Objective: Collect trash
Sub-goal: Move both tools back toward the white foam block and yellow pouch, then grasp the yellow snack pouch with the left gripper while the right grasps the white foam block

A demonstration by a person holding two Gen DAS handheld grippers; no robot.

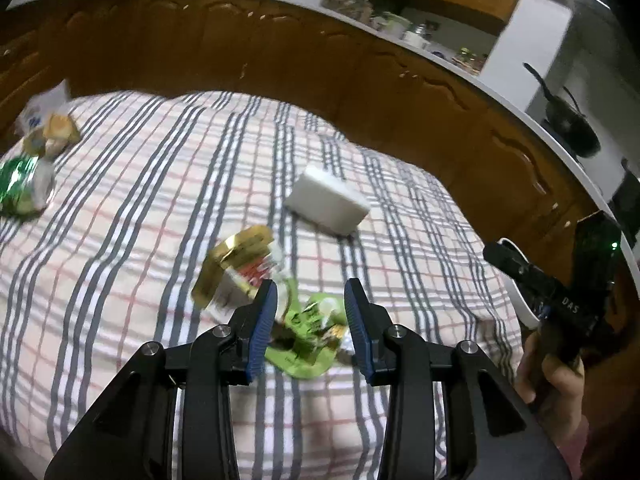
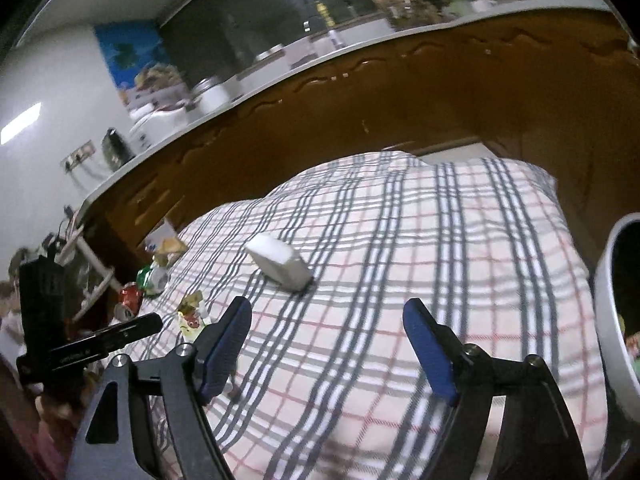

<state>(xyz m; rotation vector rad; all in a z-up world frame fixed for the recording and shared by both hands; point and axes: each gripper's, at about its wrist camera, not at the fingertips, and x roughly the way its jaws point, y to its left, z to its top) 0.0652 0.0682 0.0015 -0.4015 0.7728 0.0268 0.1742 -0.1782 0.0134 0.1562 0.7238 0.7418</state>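
My left gripper (image 1: 310, 296) is open, its blue pads either side of a crumpled green wrapper (image 1: 308, 336) on the checked tablecloth (image 1: 160, 200). A gold and white wrapper (image 1: 236, 264) lies just left of it. A white block (image 1: 328, 199) lies further back. A green can (image 1: 24, 184) and more wrappers (image 1: 52, 130) lie at the far left. My right gripper (image 2: 328, 320) is open and empty above the cloth, near the white block (image 2: 280, 264). A white bin (image 2: 616, 320) stands at the right edge, with trash inside.
In the right wrist view a red can (image 2: 130, 300), a green can (image 2: 150, 278) and a wrapper (image 2: 192, 316) lie at the cloth's left side. Brown cabinets (image 1: 280, 52) with a white counter run behind the table. The other hand-held gripper (image 1: 560, 292) shows at the right.
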